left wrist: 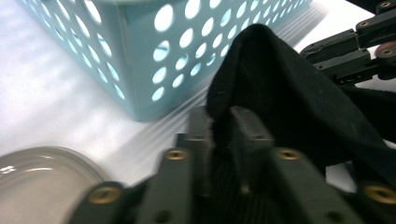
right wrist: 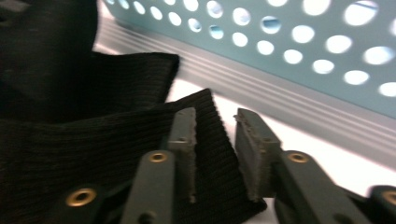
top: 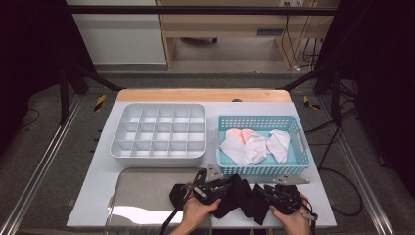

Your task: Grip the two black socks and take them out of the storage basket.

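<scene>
**High view: a black cloth held at both ends in front of the basket**

In the high view, a black knitted cloth (top: 240, 196) is seen at the near edge of the white worktop (top: 93, 196), just in front of the blue perforated basket (top: 264, 169). It is stretched between the left gripper (top: 211, 185) and the right gripper (top: 274, 193), each held in one hand of the person.

In the left gripper view, the fingers (left wrist: 198, 130) are closed on a raised fold of the cloth, with the fabric pinched tightly between them; the basket's corner is seen just beyond. The rounded corner of a metal tray (left wrist: 42, 186) is seen at the lower left.

In the right gripper view, a ribbed edge of the cloth is placed between the fingers (right wrist: 184, 140). One finger is pressed against the fabric, while a narrow gap is left beside the other, so a firm clamp cannot be confirmed.

Inside the basket, white and pink cloths (top: 252, 144) are piled. A white divided organiser (top: 157, 134) is set to the left of the basket, its compartments holding nothing visible.
</scene>
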The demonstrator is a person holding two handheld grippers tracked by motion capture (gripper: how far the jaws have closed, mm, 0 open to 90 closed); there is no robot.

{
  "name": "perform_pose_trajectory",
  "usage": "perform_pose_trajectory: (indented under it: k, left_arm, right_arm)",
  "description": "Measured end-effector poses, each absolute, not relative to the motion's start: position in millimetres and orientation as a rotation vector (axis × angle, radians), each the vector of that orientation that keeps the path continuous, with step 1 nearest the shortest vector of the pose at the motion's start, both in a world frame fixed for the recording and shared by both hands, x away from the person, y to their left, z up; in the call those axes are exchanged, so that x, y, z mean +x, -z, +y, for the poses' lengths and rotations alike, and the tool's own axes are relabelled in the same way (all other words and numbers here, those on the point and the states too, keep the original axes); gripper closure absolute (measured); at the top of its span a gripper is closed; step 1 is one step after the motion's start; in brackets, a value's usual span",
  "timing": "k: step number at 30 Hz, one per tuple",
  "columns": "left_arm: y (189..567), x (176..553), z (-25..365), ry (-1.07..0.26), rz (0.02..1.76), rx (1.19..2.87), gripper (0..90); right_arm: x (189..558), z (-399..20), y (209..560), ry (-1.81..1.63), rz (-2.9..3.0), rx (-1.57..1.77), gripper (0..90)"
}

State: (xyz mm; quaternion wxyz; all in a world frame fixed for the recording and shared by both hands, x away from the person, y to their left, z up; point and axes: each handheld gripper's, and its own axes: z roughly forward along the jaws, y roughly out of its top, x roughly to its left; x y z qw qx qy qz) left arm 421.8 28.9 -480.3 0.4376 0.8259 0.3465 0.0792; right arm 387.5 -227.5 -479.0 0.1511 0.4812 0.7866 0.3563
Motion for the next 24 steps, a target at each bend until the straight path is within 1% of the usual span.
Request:
perform_pose_trajectory:
  k: [2, 4, 7, 13, 16, 20, 24]
  left_arm:
    - [481, 422, 30, -0.18, 0.865, 2.056, 87.4]
    - [479, 422, 33, -0.175, 0.863, 2.053, 88.5]
    - [475, 421, 39, -0.178, 0.853, 2.052, 89.1]
    - [456, 408, 63, -0.183, 0.865, 2.048, 89.3]
    - [447, 399, 77, -0.175, 0.866, 2.073, 89.2]
    - [448, 391, 94, -0.144, 0.883, 2.102, 89.2]
    - [457, 392, 100, -0.127, 0.911, 2.121, 89.1]
  right_arm:
    - [387, -227, 478, -1.017, 2.273, 1.387, 77.5]
    - [387, -227, 478, -1.022, 2.281, 1.387, 80.5]
    - [384, -230, 474, -1.034, 2.281, 1.421, 82.3]
    - [377, -242, 459, -1.075, 2.177, 1.445, 82.3]
    - [374, -251, 452, -1.056, 2.079, 1.485, 82.3]
    - [374, -262, 451, -1.004, 1.971, 1.561, 82.1]
    - [381, -262, 459, -0.961, 1.965, 1.557, 81.2]
